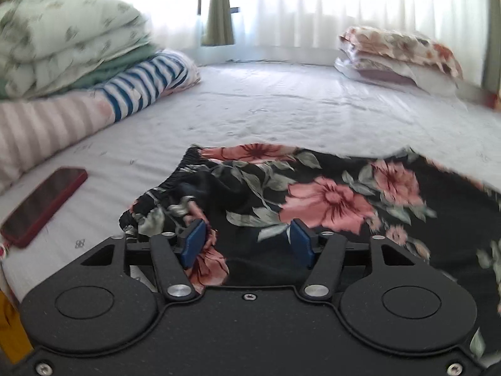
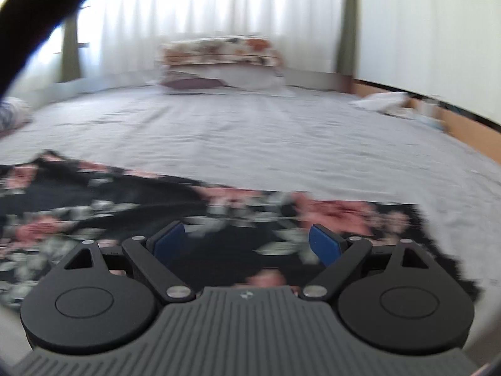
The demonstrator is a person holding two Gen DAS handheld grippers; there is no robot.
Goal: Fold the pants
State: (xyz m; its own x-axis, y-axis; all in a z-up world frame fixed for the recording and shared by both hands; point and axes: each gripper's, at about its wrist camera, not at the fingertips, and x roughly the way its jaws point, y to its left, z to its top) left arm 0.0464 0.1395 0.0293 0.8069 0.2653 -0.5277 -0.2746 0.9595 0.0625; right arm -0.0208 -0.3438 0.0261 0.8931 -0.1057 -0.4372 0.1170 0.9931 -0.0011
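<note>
My left gripper hangs low over the waistband end of the floral pants, its blue pads standing apart with black flowered cloth lying between and beneath them; neither pad is pressing on the fabric, so nothing is gripped. The pants lie spread across the near part of the pale bed sheet, the gathered elastic waistband bunched toward the left and the rest running off to the right. A red phone lies flat on the sheet just left of the waistband, apart from it. Behind the phone a stack of folded bedding sits on a striped roll, and floral pillows are piled at the far side under the white curtains. My right gripper hovers over the other end of the same pants, its jaws spread wide with only the flowered cloth showing in the gap; that view is blurred, so I cannot tell whether the pads touch the fabric. The hem edge lies just to the right, with bare sheet beyond it.
</note>
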